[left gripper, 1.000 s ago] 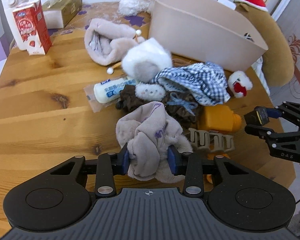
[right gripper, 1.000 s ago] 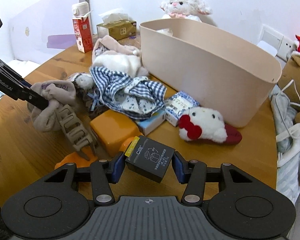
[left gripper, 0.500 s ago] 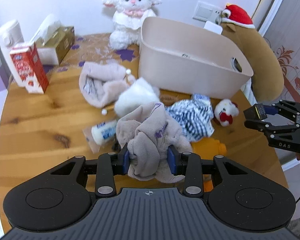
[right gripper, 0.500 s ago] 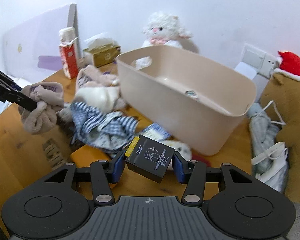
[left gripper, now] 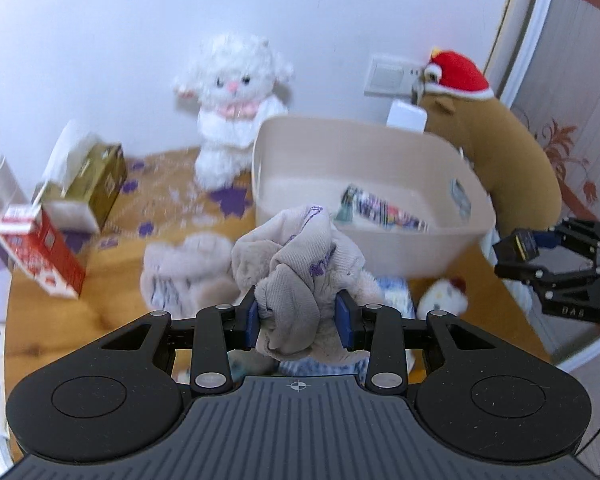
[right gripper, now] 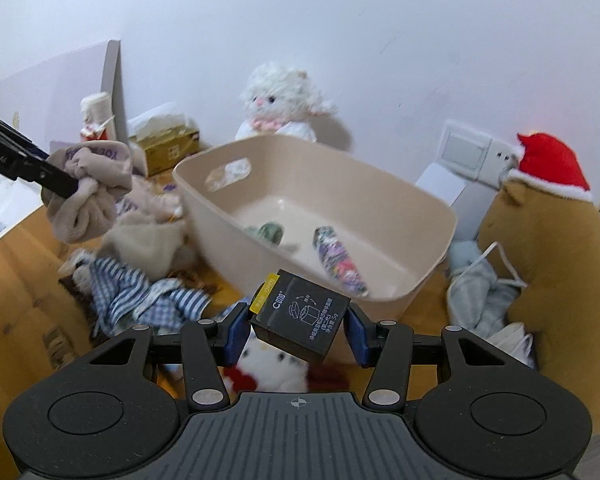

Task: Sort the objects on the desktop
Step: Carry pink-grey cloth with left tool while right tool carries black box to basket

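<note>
Left gripper (left gripper: 299, 322) up in the air above the desk (left gripper: 52, 320), fingers (left gripper: 251, 319) squeezed tight on a bunched grey cloth (left gripper: 296, 272) w/ purple marks. In the right wrist view, same cloth (right gripper: 86, 192) hangs at far left, clear of the desk, left of the bin.

Right gripper (right gripper: 298, 330) also up in the air, fingers (right gripper: 233, 332) clamped on a small black box (right gripper: 300, 320) w/ a yellow strip on one edge. Box tilted, held just near of the beige bin (right gripper: 384, 216) rim. In the left wrist view, right gripper (left gripper: 512, 256) sits at far right, box (left gripper: 518, 246) at its tip, right of the bin (left gripper: 420, 256).

Beige bin on the desk, far middle. Inside: a colourful printed packet (right gripper: 340, 262) & a greenish thing (right gripper: 270, 232), too blurry to name.

Near the bin on the desk, a messy pile: blue checked cloth (right gripper: 140, 296), pale fluffy bits (right gripper: 148, 240), small white plush w/ red bow (right gripper: 272, 368).

Far side: white lamb plush (left gripper: 236, 108) by the wall. Left: gold tissue box (left gripper: 92, 184), red & white carton (left gripper: 40, 252). Right: big brown plush w/ red hat (right gripper: 548, 248), grey-blue cloth (right gripper: 476, 292) next to it.
</note>
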### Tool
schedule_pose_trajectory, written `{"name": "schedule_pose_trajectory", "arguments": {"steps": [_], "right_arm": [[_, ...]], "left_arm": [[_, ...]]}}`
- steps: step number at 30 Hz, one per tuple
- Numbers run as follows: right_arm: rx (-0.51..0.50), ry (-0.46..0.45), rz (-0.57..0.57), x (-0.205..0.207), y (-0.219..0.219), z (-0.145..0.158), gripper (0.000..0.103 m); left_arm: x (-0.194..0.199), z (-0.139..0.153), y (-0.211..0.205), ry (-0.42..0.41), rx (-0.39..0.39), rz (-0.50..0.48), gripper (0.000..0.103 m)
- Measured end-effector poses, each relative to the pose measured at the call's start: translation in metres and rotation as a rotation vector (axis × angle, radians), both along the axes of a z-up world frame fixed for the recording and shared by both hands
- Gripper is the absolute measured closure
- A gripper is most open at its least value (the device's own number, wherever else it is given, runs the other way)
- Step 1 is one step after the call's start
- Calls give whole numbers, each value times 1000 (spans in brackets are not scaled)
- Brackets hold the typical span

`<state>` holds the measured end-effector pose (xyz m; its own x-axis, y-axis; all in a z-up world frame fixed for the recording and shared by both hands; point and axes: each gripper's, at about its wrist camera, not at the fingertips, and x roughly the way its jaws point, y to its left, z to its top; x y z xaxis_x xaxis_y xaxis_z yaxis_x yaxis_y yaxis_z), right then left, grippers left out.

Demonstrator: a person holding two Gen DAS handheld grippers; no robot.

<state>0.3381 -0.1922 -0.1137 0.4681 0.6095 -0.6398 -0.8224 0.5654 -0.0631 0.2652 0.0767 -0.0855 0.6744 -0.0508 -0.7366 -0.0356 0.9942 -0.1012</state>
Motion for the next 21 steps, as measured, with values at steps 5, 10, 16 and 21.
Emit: {"name": "schedule_pose_trajectory", "arguments": {"steps": [5,10,16,21], "right_arm": [[15,-17,-25,19,-2,6,55],[20,-31,-50,35,-3,10,55],[18,-45,-65,53,2,12,55],[9,-42,-65,67,12,11,55]], "left_arm": [[27,10,-11,-20,29,-24,65],[49,14,-17,-34,36,-33,65],[78,6,-25,-29,68,-24,65],[102,-2,-37,-9,75,-33,65]]}}
